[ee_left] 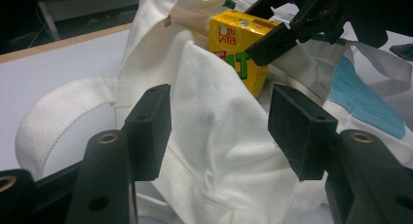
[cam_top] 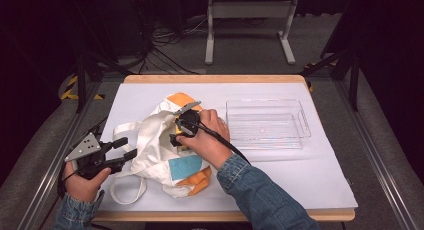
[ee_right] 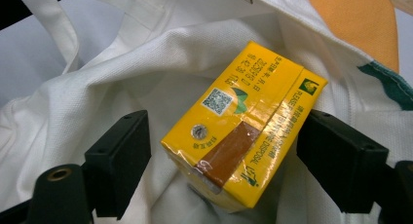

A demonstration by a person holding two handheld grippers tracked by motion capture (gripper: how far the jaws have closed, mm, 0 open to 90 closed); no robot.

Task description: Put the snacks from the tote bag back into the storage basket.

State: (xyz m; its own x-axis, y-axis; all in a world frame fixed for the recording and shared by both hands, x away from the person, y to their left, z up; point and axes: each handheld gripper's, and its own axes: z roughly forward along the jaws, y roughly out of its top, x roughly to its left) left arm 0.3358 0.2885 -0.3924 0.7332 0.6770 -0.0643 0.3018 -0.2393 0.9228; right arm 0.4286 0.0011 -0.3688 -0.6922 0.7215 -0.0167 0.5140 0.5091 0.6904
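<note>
Yellow juice carton [ee_right: 241,131] sits tilted in the mouth of the crumpled white tote [cam_top: 155,145], orange and blue patches showing, bag lying mid-table beside the clear tray [cam_top: 265,124]

This looks like a lab or recording studio set up for capture work, not a home. A wooden-edged table [cam_top: 215,79] covered with a white sheet [cam_top: 320,175] stands on grey carpet [cam_top: 250,45], ringed by black curtains or dark walls. Metal rails [cam_top: 45,175] run along the table at 9 and 3 o'clock, and dark stand legs [cam_top: 80,85] rise at about 10 and 2 o'clock. At 12 o'clock a white frame base [cam_top: 250,20] sits on the floor; at 11 o'clock loose black cables [cam_top: 165,45] trail. Yellow-black hazard tape [cam_top: 70,90] marks the floor at 10 o'clock.
</note>
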